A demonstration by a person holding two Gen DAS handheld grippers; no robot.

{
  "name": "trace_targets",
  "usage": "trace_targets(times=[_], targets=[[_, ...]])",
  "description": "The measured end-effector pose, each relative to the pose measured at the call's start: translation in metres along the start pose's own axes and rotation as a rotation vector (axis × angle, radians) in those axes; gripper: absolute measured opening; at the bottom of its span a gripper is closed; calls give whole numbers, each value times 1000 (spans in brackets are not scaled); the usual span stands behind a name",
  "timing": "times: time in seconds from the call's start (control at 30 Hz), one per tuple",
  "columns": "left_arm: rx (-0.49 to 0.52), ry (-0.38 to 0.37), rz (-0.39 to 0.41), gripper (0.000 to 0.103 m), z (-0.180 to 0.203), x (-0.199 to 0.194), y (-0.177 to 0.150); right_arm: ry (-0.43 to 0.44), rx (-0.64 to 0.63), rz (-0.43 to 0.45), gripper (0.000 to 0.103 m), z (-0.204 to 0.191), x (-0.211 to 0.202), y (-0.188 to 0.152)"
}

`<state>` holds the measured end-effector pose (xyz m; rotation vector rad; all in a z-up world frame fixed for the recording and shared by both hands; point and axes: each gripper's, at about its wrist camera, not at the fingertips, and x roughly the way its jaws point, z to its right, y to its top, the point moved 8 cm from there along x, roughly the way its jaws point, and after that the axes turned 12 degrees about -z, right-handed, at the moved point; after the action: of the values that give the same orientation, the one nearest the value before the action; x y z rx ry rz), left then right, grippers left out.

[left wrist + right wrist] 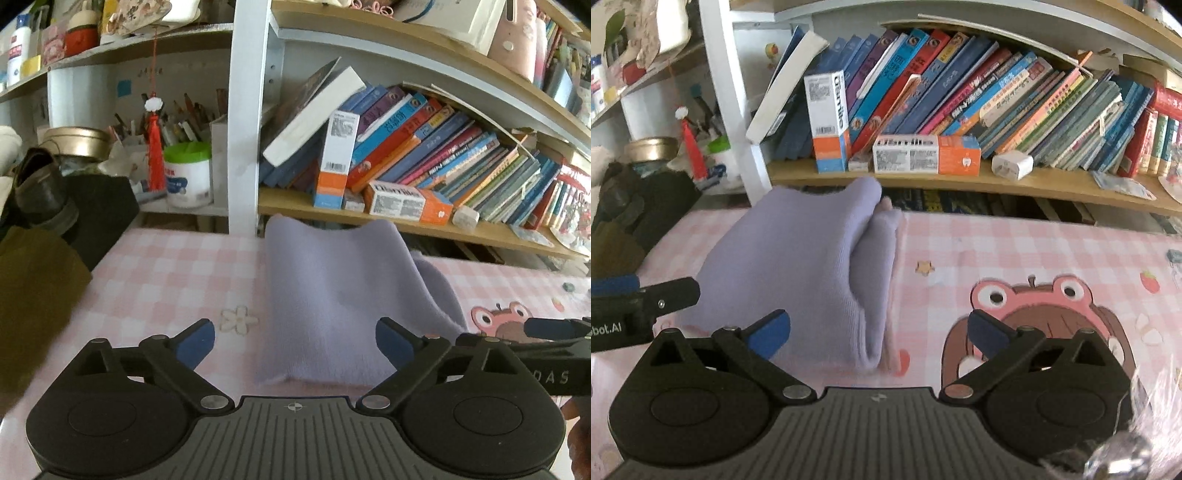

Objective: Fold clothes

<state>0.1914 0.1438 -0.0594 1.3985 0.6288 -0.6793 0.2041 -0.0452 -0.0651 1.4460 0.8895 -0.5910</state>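
Note:
A lilac knitted garment (332,295) lies folded into a long stack on the pink checked tablecloth (177,273), running away toward the bookshelf. In the left wrist view my left gripper (295,345) stands open just above its near end, blue pads wide apart and touching nothing. In the right wrist view the same garment (798,266) shows its folded layers along the right edge. My right gripper (881,334) is open over the garment's near right corner, holding nothing. Each gripper's fingers show at the side of the other's view.
A wooden bookshelf (997,181) with leaning books and toothpaste boxes (923,155) runs behind the table. Dark olive cloth (33,306), a black shoe (40,184) and a black box sit at the left. A frog cartoon (1034,314) is printed on the tablecloth at right.

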Motion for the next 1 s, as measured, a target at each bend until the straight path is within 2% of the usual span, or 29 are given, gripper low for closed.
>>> trace_targets(times=[0.3,1.0], targets=[[21,30,-61,99,6,-5,-29,-31,-11,-50,103,-6,-4,-33],[-3,19,-100,103,8,-10,-48,-64,13,-78,103,-1,-11,-56]])
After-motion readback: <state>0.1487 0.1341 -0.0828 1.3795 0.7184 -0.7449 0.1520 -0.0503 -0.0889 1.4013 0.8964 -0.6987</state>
